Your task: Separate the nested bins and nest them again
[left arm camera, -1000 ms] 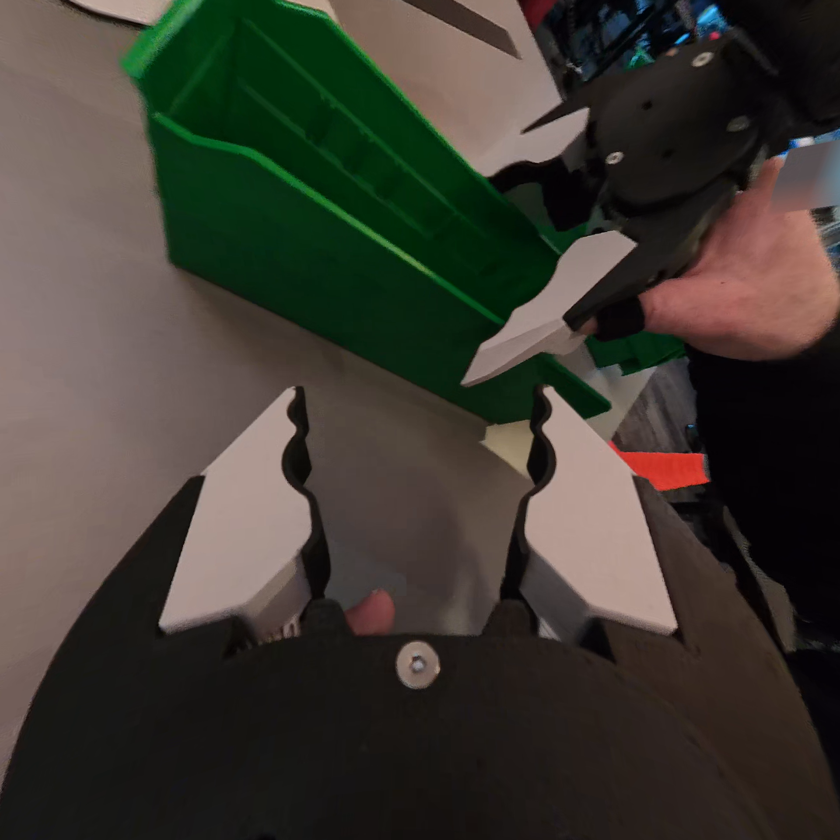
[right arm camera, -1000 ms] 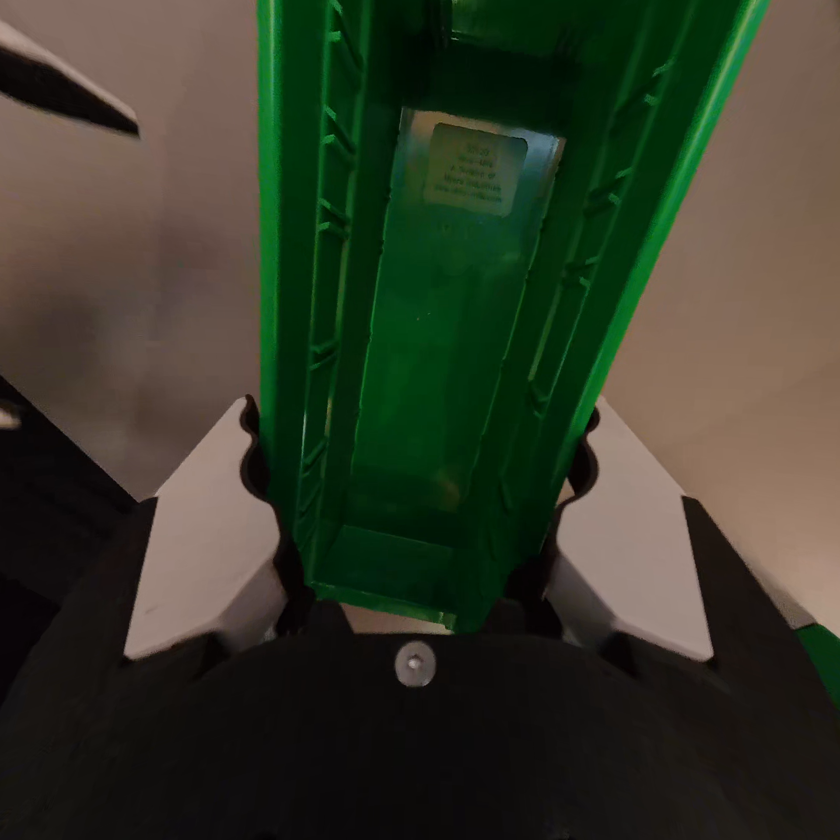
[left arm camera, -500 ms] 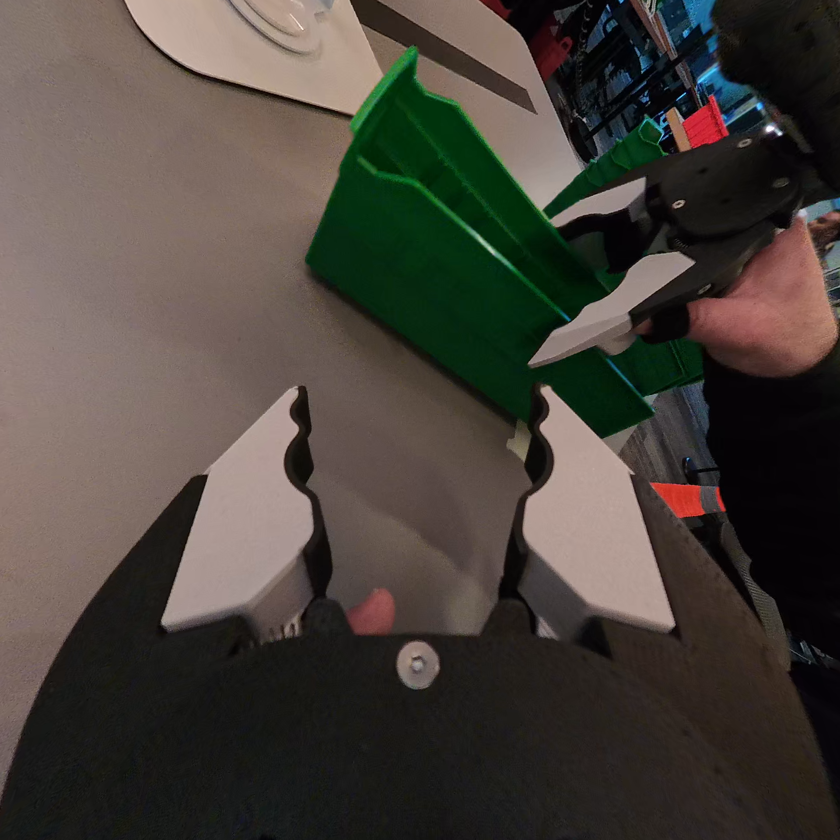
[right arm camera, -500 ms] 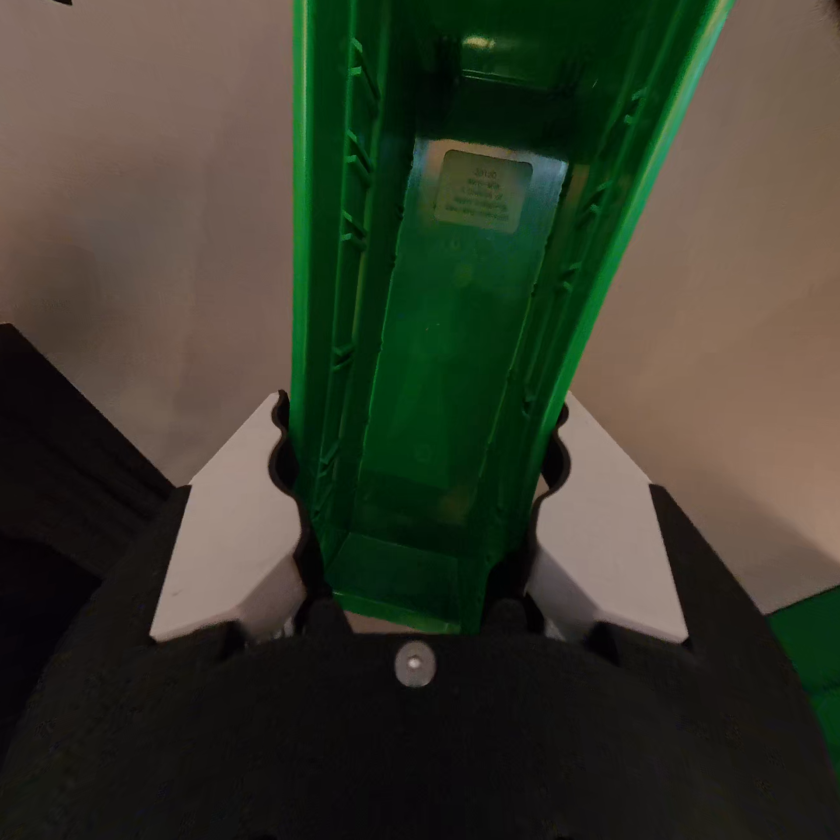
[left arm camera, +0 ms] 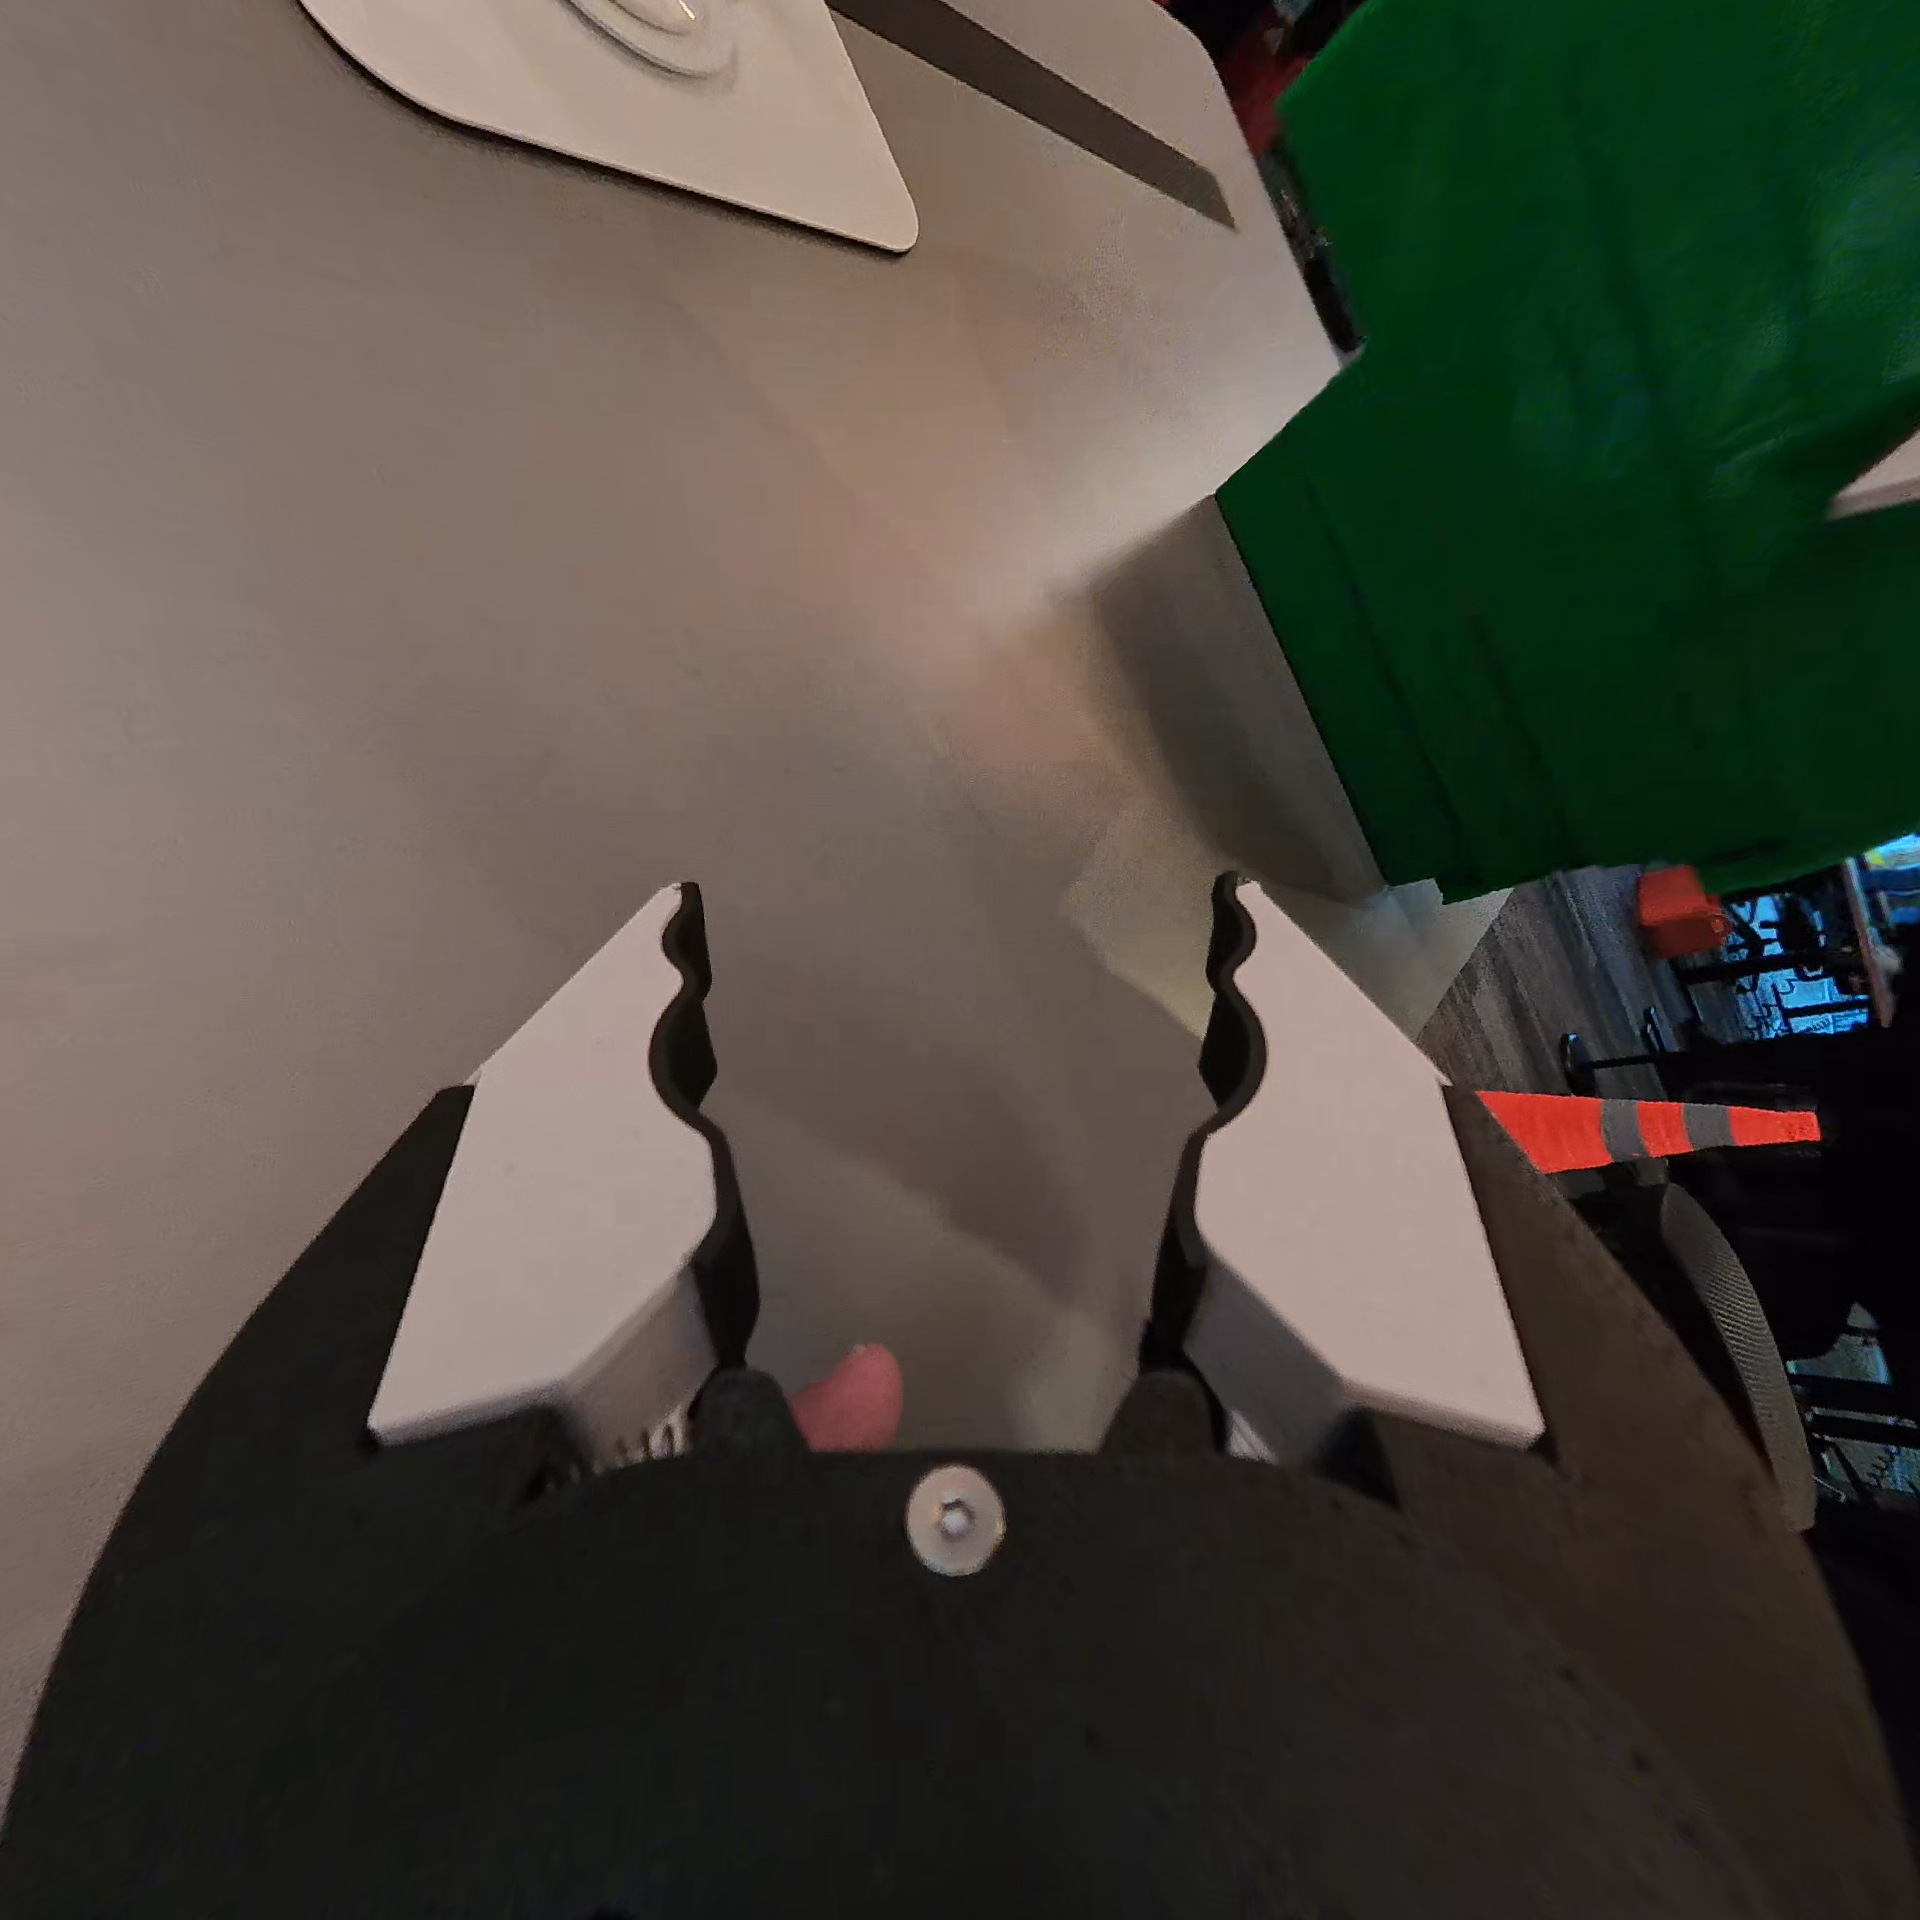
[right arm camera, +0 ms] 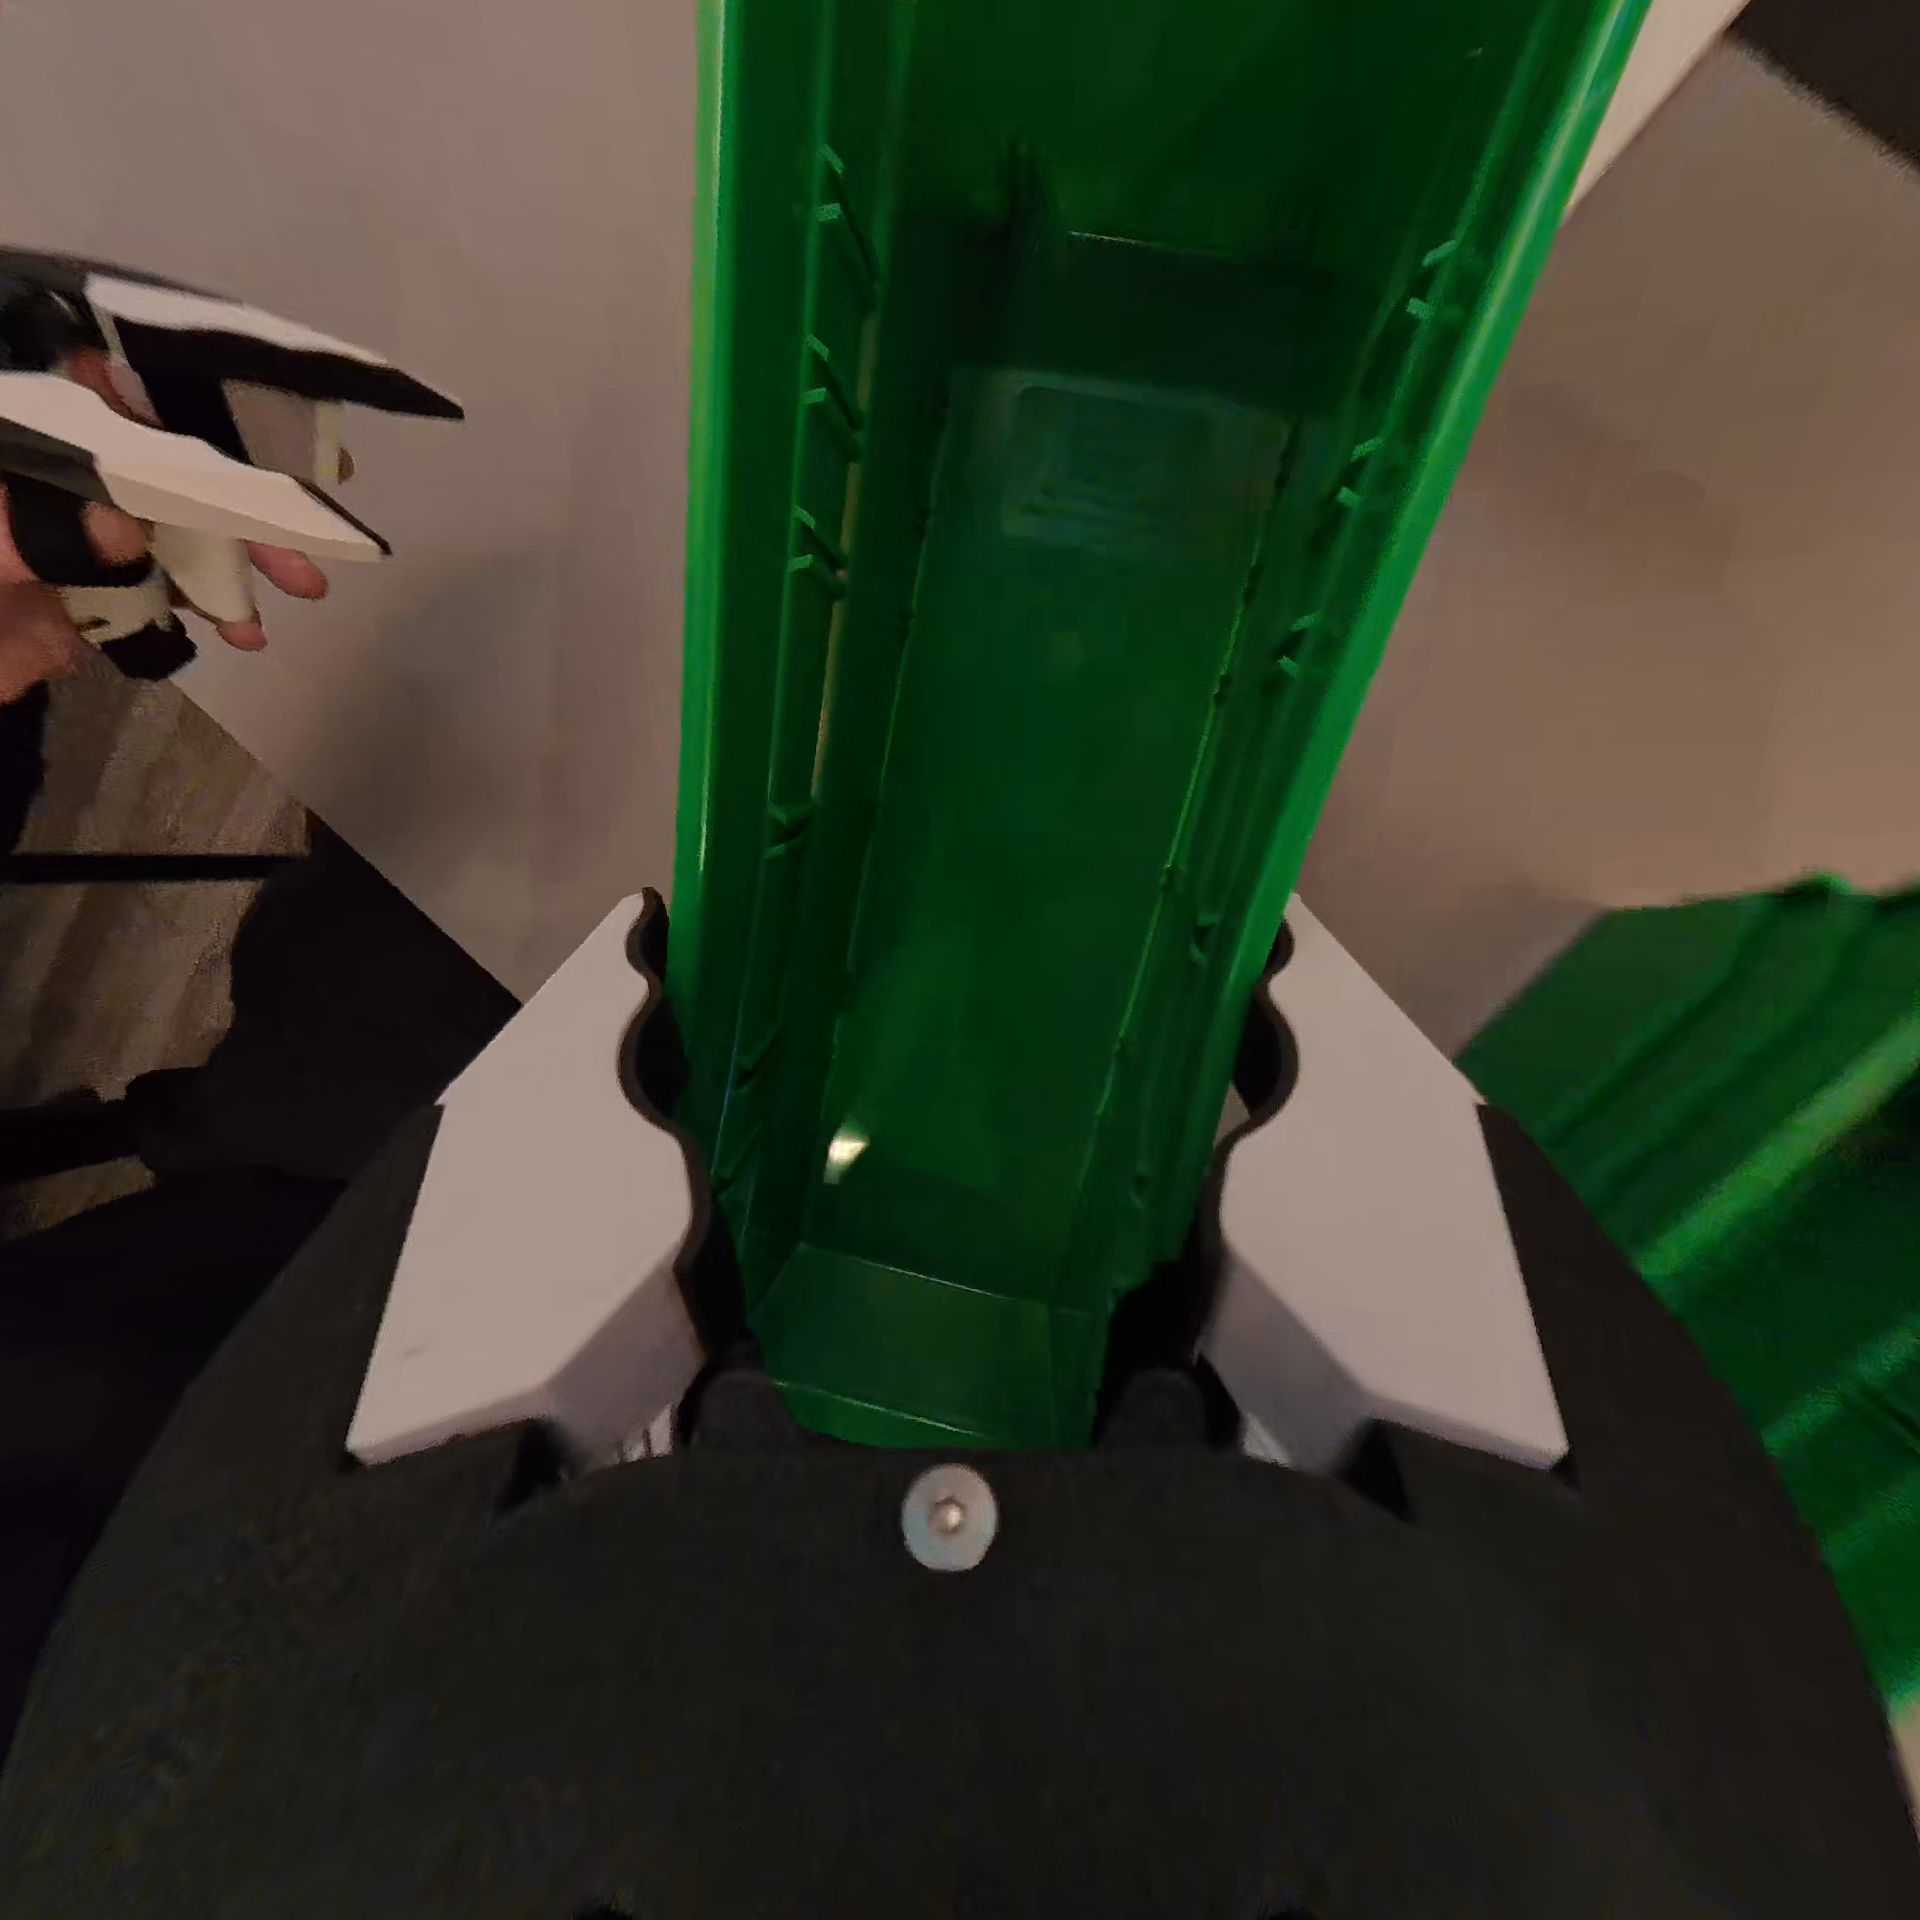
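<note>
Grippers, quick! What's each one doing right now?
Left gripper: open, holding nothing.
Right gripper: closed on the end of a green bin.

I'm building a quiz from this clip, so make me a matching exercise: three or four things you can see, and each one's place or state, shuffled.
Things:
1. left gripper
2. right gripper
3. second green bin
4. white mat

Places or states:
A. lying on the grey table's far part
B. open, nothing between its fingers
C. low at the right edge of the right wrist view
D. shut on a long green bin

Pairs: 1-B, 2-D, 3-C, 4-A
</note>
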The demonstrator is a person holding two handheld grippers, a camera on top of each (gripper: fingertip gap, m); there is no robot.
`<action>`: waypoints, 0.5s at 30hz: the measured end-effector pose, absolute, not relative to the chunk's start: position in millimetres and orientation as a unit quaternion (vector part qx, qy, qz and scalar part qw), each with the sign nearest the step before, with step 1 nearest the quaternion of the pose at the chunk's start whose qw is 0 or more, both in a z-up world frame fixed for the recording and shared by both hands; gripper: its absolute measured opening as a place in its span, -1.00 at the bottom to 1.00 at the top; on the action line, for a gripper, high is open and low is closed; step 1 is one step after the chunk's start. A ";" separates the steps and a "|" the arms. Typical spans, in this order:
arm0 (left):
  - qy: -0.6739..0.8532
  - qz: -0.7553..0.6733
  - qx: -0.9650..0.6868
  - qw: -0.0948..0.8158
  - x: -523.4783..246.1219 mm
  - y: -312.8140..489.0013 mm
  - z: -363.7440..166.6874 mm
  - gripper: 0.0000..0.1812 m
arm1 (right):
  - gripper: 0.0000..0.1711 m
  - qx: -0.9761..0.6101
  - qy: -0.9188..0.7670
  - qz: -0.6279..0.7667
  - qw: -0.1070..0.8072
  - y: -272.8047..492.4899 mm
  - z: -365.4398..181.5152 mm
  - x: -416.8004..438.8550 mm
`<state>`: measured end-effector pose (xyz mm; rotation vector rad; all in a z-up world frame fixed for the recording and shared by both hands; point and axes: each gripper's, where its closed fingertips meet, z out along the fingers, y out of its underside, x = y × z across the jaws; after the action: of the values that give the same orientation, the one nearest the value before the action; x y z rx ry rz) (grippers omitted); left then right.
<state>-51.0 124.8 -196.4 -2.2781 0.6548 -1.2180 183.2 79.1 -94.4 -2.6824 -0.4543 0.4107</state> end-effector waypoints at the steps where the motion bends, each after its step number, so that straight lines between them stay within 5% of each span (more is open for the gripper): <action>1: 0.239 -0.444 -0.831 0.237 -51.2 125.1 -196.1 0.05 | 0.28 -0.957 -0.153 0.142 0.202 75.6 -80.6 195.1; 8: 0.239 -0.446 -0.830 0.236 -50.7 124.9 -196.5 0.05 | 0.28 -0.966 -0.073 0.083 0.233 40.8 -21.8 291.6; 15: 0.244 -0.444 -0.830 0.233 -47.1 122.8 -198.0 0.04 | 0.27 -0.977 -0.007 0.058 0.207 10.8 -48.8 351.9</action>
<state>-47.1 122.8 -198.0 -2.2796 0.6687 -1.2193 351.9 10.8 -48.8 -2.7207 -0.0195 0.1610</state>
